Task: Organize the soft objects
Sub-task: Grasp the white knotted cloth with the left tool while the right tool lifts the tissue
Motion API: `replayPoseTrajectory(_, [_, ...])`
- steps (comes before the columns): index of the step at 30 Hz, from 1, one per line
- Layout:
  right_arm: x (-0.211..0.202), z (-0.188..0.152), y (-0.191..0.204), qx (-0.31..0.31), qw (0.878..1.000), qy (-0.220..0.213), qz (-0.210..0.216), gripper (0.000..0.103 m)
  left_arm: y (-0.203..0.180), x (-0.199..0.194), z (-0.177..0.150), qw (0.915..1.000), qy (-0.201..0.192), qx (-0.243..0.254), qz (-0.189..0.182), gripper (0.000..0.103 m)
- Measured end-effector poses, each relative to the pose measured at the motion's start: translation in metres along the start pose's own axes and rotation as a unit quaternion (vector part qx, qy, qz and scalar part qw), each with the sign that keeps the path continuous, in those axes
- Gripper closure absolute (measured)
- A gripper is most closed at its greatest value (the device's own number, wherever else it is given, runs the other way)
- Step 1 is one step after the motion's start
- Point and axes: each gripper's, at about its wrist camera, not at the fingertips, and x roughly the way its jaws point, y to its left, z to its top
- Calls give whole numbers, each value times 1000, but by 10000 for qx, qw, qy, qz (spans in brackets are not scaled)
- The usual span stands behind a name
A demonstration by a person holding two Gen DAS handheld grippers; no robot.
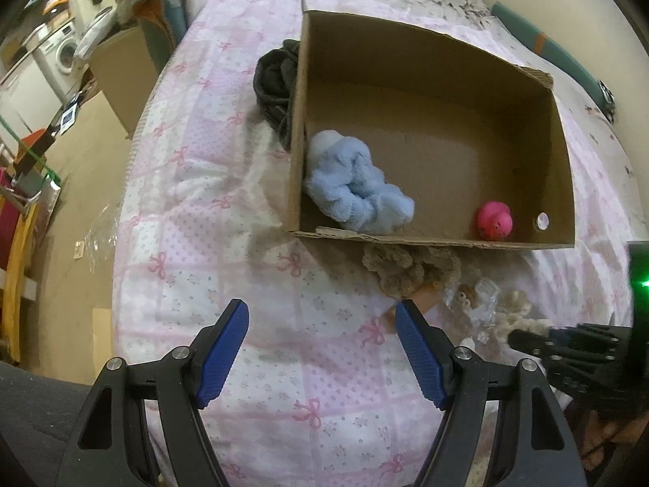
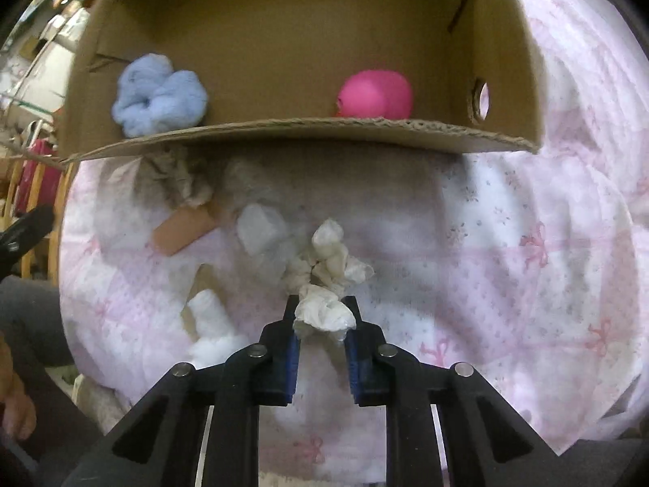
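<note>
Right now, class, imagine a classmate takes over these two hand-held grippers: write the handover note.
Right gripper: shut on a crumpled white cloth on the bedspread.
Left gripper: open, empty, above the bedspread.
Done: blue fluffy cloth and pink toy are in the cardboard box.
Left: white cloth, beige knitted piece by the box's near wall, dark garment outside its left wall.

The bed is viewed steeply downward from both wrists; the cardboard box (image 1: pixel 564 162) (image 2: pixel 507 40), upper frame, is shared, nearer in the right view.
</note>
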Motion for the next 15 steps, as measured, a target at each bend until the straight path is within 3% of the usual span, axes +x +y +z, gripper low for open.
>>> replayPoseTrajectory(7, [-55, -23, -6, 99, 9968, -713, 334, 84, -9, -2, -5, 9999, 103, -3, -64, 31])
replayPoseTrajectory(15, [-87, -25, -28, 543, 9875, -1361, 579, 84, -65, 12, -37, 9943, 800, 88, -696, 31])
